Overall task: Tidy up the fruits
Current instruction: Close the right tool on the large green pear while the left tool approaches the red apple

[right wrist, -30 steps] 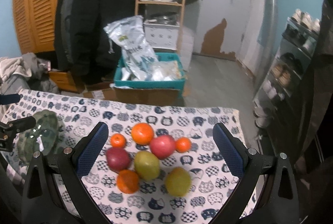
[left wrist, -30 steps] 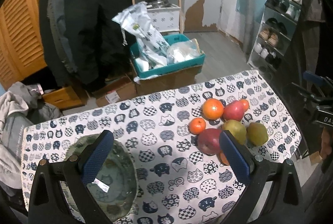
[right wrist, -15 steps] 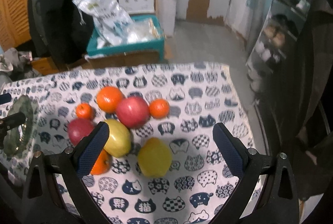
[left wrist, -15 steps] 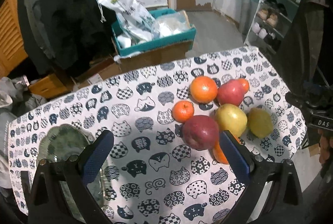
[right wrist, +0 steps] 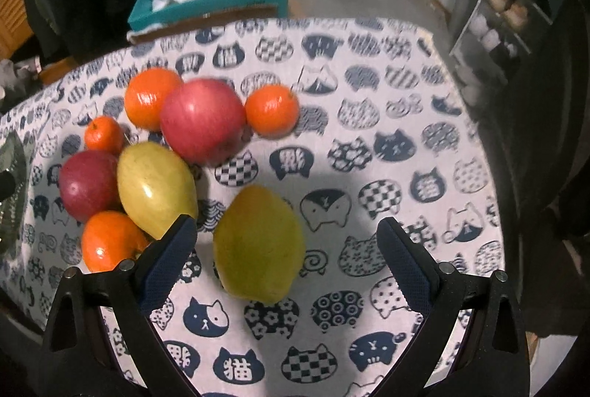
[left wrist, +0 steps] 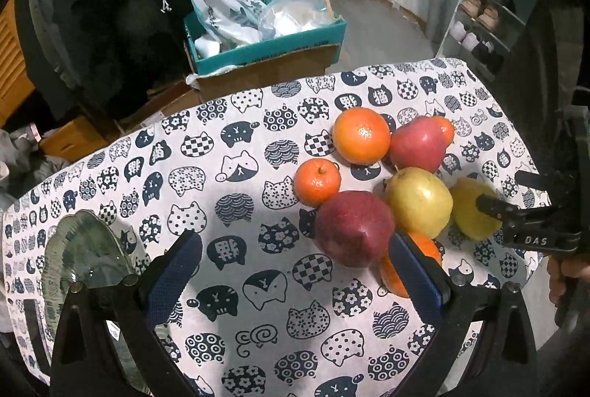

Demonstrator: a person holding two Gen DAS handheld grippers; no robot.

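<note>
Wide open cloth (left wrist: 236, 198) between glass plate (left wrist: 79, 260) and fruit cluster, free for passing. Also open on the far right part of the tablecloth in right wrist view, beyond small orange (right wrist: 272, 108). Tight packing in the cluster: dark red apple (left wrist: 354, 228) touching yellow-green apple (left wrist: 419, 201) and mandarin (left wrist: 317, 181), no gap for a finger there. Yellow pear (right wrist: 259, 244) apart from the others, free cloth on its right side, left side close to the yellow-green apple. Right gripper (left wrist: 531, 231) standing close over the pear in left wrist view, blocking that side.
</note>
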